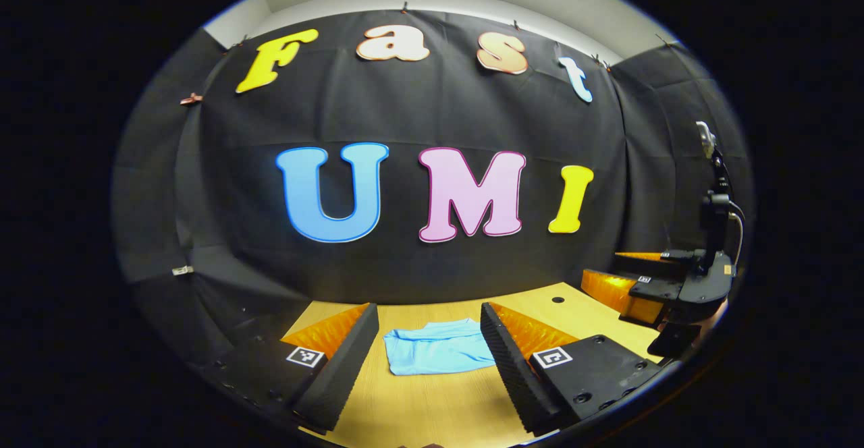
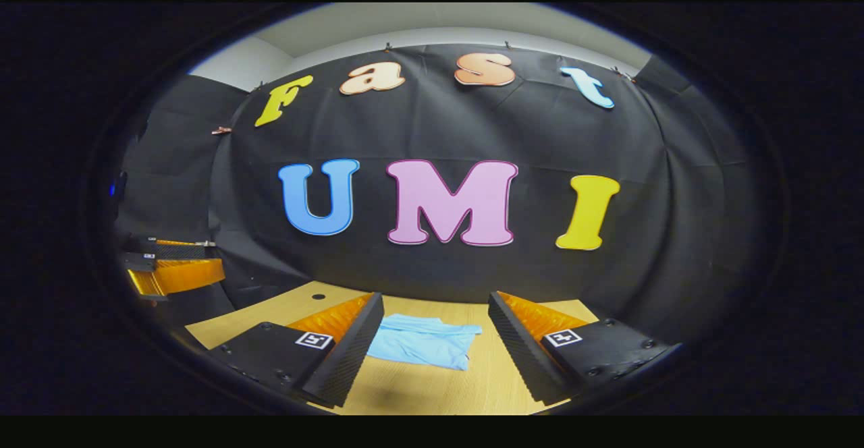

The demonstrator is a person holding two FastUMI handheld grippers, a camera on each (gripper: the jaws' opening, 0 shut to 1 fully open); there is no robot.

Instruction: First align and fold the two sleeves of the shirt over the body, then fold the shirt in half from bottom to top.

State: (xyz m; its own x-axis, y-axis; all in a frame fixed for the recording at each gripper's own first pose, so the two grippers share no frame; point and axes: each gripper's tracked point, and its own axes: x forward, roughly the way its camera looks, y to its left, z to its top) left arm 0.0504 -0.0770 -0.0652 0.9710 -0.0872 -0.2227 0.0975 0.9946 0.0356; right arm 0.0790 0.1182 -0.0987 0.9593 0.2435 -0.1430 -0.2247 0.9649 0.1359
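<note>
Left gripper view: one shirt (image 1: 439,348), folded.

Wood table (image 1: 432,407) w/ blue shirt (image 1: 439,348)

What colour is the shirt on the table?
Light blue; the shirt shows best in the left gripper view.
</note>
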